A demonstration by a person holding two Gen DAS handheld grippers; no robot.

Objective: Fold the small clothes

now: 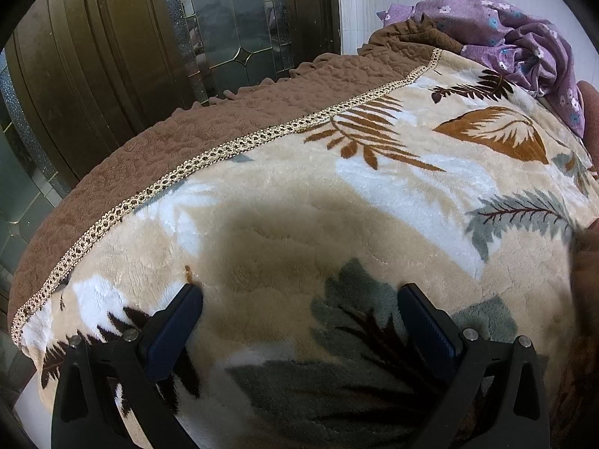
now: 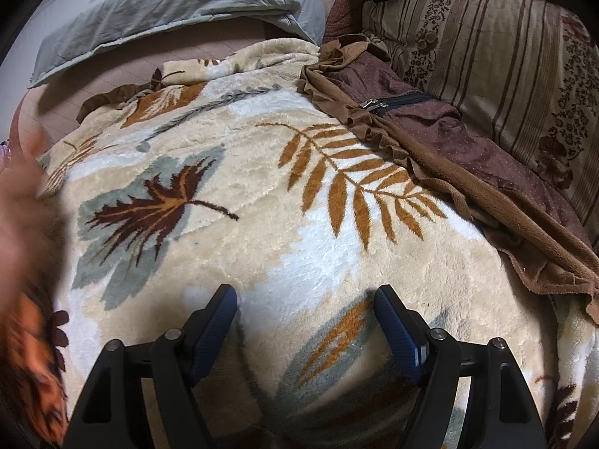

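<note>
My left gripper (image 1: pixel 301 292) is open and empty, just above a cream plush blanket with a leaf print (image 1: pixel 284 202). My right gripper (image 2: pixel 305 293) is also open and empty over the same blanket (image 2: pixel 239 172). A crumpled purple floral garment (image 1: pixel 520 37) lies at the far right of the bed in the left wrist view. A blurred reddish-orange cloth (image 2: pixel 26 262) shows at the left edge of the right wrist view; I cannot tell what it is. Neither gripper touches any garment.
The blanket's brown quilted border with gold trim (image 1: pixel 157 146) runs along the bed edge; a wooden door with glass panes (image 1: pixel 232 26) stands beyond. A grey pillow (image 2: pixel 176 11), a brown zipped cover (image 2: pixel 411 119) and a striped floral cushion (image 2: pixel 498 60) lie at the back.
</note>
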